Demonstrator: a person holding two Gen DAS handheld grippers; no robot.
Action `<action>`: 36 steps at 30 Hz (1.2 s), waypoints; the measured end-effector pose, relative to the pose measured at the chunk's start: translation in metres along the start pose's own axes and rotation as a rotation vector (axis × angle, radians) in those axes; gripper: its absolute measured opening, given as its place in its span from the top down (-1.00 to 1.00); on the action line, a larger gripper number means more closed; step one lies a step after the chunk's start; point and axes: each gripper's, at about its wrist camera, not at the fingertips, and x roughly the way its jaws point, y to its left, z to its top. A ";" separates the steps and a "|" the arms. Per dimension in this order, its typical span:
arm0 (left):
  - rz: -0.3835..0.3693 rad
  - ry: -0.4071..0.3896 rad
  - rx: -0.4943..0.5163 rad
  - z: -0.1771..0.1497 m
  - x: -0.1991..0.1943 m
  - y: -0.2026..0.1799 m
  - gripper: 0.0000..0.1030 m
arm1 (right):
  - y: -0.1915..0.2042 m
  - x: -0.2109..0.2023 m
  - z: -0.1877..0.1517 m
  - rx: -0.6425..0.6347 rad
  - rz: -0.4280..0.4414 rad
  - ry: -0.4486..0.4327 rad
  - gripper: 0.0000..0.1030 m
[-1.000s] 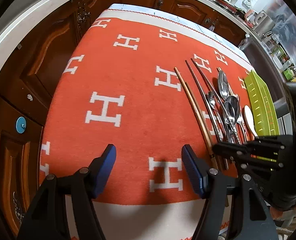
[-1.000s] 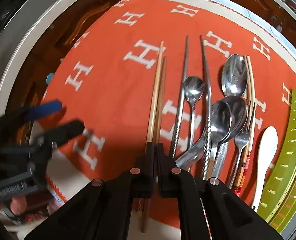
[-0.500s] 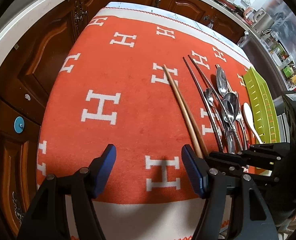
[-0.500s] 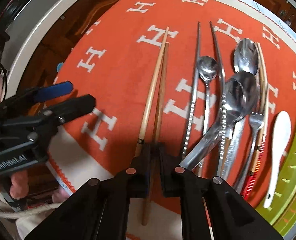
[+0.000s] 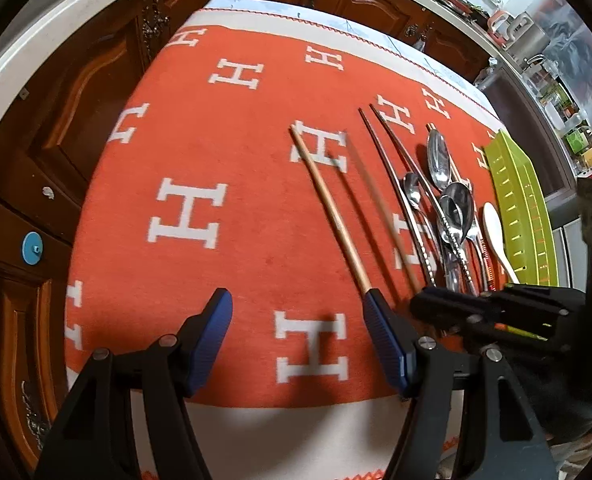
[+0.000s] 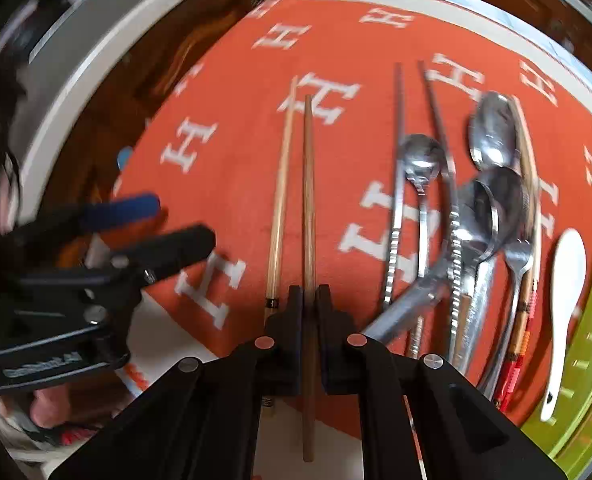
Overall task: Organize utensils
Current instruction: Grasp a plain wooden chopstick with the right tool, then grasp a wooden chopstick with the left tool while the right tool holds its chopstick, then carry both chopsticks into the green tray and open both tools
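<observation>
My right gripper [image 6: 308,300] is shut on one wooden chopstick [image 6: 308,200] and holds it just above the orange cloth. The other wooden chopstick [image 6: 279,208] lies on the cloth just left of it, also in the left wrist view [image 5: 332,212]. Metal chopsticks [image 6: 396,184], several spoons [image 6: 492,136], a fork [image 6: 518,256] and a white spoon [image 6: 568,280] lie to the right. My left gripper [image 5: 296,332] is open and empty over the cloth's near edge, its right finger near the lying chopstick's end.
A green slotted tray [image 5: 520,208] stands at the right of the utensils. The orange cloth with white H marks [image 5: 223,152] covers the table. Wooden cabinets [image 5: 55,128] and a white counter edge lie beyond the left side.
My right gripper has lifted one wooden chopstick away from its mate, which stays on the cloth. The left gripper has hardly moved.
</observation>
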 end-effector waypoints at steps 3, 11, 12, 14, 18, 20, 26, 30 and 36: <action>-0.020 0.013 -0.021 0.004 0.006 -0.008 -0.28 | -0.022 -0.022 -0.002 0.086 0.102 -0.049 0.89; 0.060 0.053 -0.053 0.016 0.035 -0.038 0.04 | -0.056 -0.056 -0.018 0.200 0.219 -0.128 0.89; 0.110 0.032 -0.027 0.015 0.037 -0.046 0.05 | -0.061 -0.059 -0.022 0.208 0.222 -0.135 0.89; 0.192 0.017 0.021 0.013 0.040 -0.059 0.31 | -0.070 -0.065 -0.029 0.223 0.232 -0.145 0.89; 0.233 -0.018 0.079 0.009 0.042 -0.077 0.93 | -0.089 -0.076 -0.043 0.248 0.252 -0.172 0.89; 0.182 0.010 0.059 0.010 0.040 -0.079 0.93 | -0.099 -0.081 -0.048 0.269 0.267 -0.192 0.89; 0.071 -0.005 0.054 0.018 -0.002 -0.104 0.93 | -0.141 -0.105 -0.070 0.349 0.285 -0.261 0.89; -0.040 -0.009 0.097 0.028 -0.022 -0.144 0.93 | -0.184 -0.119 -0.086 0.448 0.292 -0.295 0.89; -0.173 0.041 0.213 0.045 -0.007 -0.231 0.93 | -0.251 -0.128 -0.102 0.619 0.259 -0.318 0.89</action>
